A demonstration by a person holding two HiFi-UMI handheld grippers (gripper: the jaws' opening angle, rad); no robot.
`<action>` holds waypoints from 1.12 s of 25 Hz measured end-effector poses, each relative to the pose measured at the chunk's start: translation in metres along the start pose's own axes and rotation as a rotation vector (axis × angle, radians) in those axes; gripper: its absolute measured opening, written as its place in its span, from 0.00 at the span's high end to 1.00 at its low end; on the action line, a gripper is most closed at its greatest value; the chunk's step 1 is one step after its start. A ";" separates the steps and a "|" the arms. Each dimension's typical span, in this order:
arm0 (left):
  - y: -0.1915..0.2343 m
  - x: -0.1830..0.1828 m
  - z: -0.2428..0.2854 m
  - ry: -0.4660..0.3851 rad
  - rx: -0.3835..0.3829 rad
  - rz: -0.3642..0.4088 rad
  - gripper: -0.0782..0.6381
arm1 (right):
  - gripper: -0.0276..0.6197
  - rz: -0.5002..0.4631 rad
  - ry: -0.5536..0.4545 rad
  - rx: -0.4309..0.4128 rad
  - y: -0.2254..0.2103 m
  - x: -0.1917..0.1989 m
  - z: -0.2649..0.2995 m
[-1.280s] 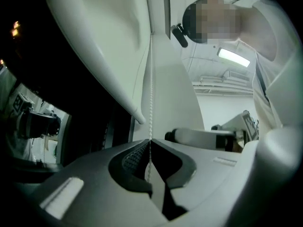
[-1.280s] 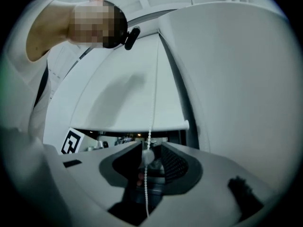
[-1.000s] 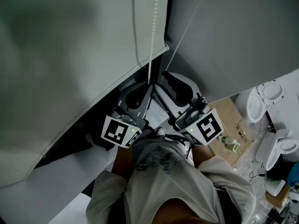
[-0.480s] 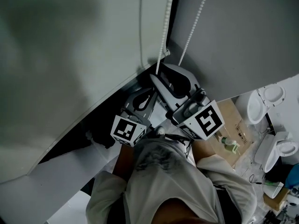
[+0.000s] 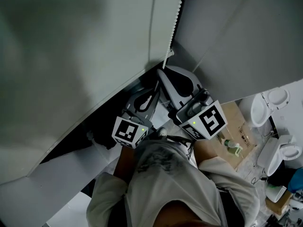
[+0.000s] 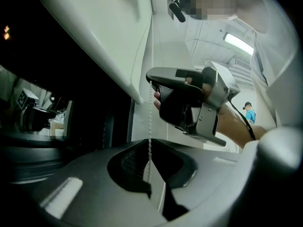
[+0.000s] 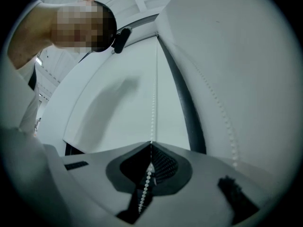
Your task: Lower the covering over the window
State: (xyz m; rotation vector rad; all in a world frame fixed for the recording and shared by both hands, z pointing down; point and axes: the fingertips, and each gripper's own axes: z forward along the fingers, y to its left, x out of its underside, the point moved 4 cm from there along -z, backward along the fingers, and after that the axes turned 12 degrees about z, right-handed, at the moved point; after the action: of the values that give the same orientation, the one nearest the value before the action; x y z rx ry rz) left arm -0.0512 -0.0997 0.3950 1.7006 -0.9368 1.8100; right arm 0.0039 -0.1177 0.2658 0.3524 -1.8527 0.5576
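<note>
White roller blind fabric (image 5: pixel 71 56): it fills the head view from 9 to 12 o'clock. We see its pale bottom rail (image 6: pixel 102 51) hanging part-way down, with the dark uncovered window (image 6: pixel 94 122) below it at 7 to 8 o'clock.
Left gripper (image 6: pixel 150 143), grey plastic with a black-and-white marker cube: its jaws stand almost together and have just been opening a little. The chain runs between the pads, which look to us to be touching the beads.
White bead chain (image 6: pixel 151 117): its long axis is vertical. It drops from 12 o'clock just beside the blind's right edge and passes through both pairs of jaws in turn.
Other strand of the loop (image 7: pixel 222 112): it hangs free at 3 o'clock of the gripped strand, and neither gripper touches it.
Right gripper (image 7: pixel 150 146), grey plastic with its own marker cube: its jaws are clamped tight on the same strand, with beads running out of them towards 12 and 6 o'clock.
Deciding relation: from the left gripper's own camera we see the right gripper at 12 to 1 o'clock. So the right gripper holds the strand higher up and the left gripper sits directly beneath it.
Our judgement of the next move: the higher hand carries the pull, straight down along the chain towards 6 o'clock. The loosening lower jaws need to come clear of the beads first.
Task state: we judge the window only partly covered.
</note>
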 end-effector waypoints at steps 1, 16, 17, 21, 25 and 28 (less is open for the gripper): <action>0.000 0.000 -0.002 0.001 -0.001 0.000 0.86 | 0.93 -0.001 -0.001 0.003 0.000 0.000 0.000; 0.006 -0.073 -0.032 -0.092 0.012 0.026 0.79 | 0.93 -0.002 0.092 0.053 -0.014 0.031 -0.003; 0.005 -0.075 -0.033 -0.090 0.021 0.030 0.76 | 0.93 0.005 0.108 0.058 -0.017 0.037 -0.004; 0.007 -0.084 -0.034 -0.059 0.020 0.042 0.72 | 0.93 0.041 0.133 0.068 -0.021 0.052 -0.008; 0.008 -0.089 -0.035 -0.018 0.003 0.060 0.69 | 0.93 0.029 0.131 0.073 -0.021 0.053 -0.007; 0.008 -0.096 -0.032 -0.055 0.000 0.087 0.69 | 0.93 0.018 0.132 0.073 -0.018 0.056 -0.010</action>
State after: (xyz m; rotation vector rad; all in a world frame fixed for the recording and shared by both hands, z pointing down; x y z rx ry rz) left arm -0.0677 -0.0702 0.2993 1.7426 -1.0485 1.8258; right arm 0.0017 -0.1261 0.3253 0.3393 -1.7137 0.6468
